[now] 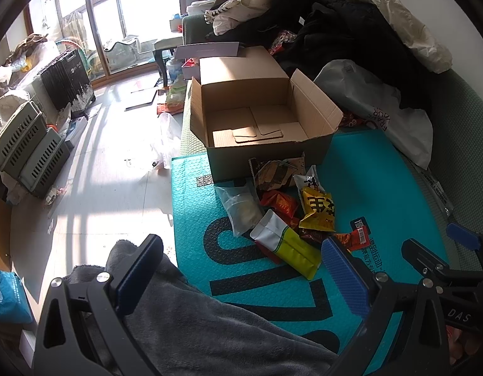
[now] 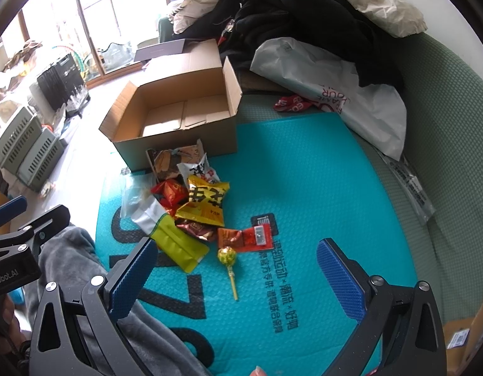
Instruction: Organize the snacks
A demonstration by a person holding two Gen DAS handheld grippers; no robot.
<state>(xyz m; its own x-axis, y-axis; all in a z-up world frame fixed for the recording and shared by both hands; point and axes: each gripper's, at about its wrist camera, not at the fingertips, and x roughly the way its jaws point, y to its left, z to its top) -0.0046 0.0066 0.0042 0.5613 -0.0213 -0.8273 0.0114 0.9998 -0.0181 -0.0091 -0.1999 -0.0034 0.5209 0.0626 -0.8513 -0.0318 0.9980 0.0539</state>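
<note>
Both grippers, left gripper (image 1: pixel 241 269) and right gripper (image 2: pixel 238 275), hold their fingers wide with nothing between them. The snack packets (image 2: pixel 194 203) lie in a pile on the teal mat (image 2: pixel 319 188), just near of the open cardboard box (image 2: pixel 179 100); a lollipop (image 2: pixel 227 258) lies near the right gripper

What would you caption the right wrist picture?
Open right gripper hovers over a lollipop beside piled snack packets, empty cardboard box behind.

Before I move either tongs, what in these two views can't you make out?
- Lollipop: right wrist view only; in the left view the pad hides that spot.
- Snack pile: bottom packets covered by the yellow packet.
- Cardboard box: near inside corner hidden by its front wall.
</note>
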